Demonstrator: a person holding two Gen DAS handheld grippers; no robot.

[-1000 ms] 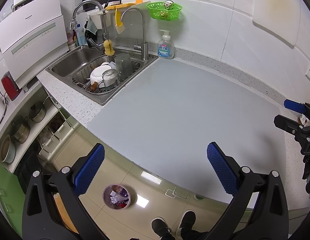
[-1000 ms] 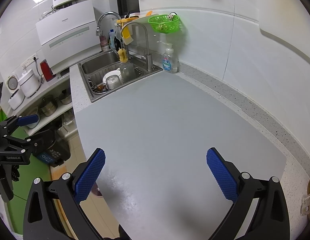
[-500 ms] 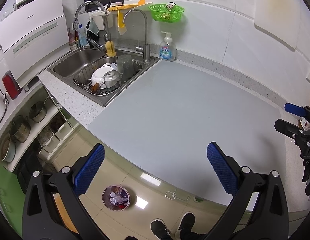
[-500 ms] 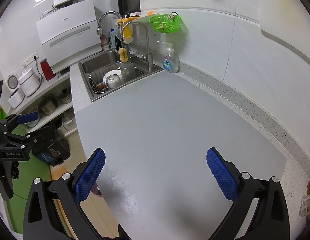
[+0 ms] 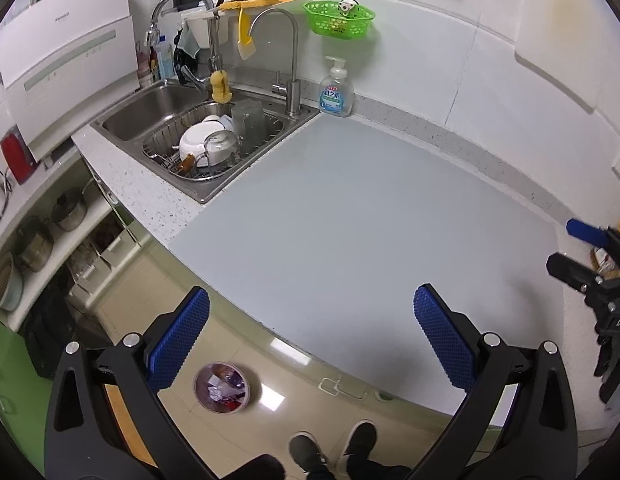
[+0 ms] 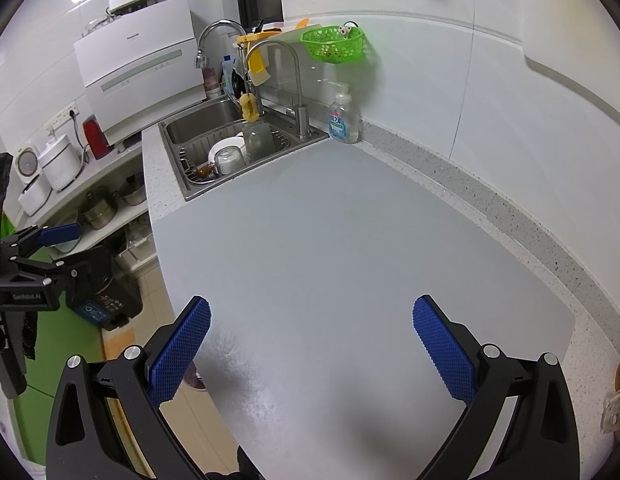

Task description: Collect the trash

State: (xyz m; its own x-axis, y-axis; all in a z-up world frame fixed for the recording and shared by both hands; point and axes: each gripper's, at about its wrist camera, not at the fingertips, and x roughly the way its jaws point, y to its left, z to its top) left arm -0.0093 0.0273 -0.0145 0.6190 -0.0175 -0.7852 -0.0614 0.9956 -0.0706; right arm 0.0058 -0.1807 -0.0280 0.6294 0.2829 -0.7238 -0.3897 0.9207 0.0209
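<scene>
A: How do the claws stand over the grey countertop (image 6: 349, 248)?

B: Both are released. The left gripper (image 5: 310, 332) has its blue pads spread wide, holding nothing, hanging over the counter's front edge. The right gripper (image 6: 311, 340) is equally wide and empty, touching nothing, above the mat.

A: And the trash?

B: It lies in the round trash bin (image 5: 222, 387) on the floor below the left gripper, crumpled scraps with no clear long axis; the bin's mouth faces up. A wrapper (image 6: 615, 412) sits at the counter's right end, too cut off to tell which way it points.

A: Anything smaller?

B: A soap bottle (image 6: 343, 118) stands upright beside the sink (image 6: 238, 148).
</scene>
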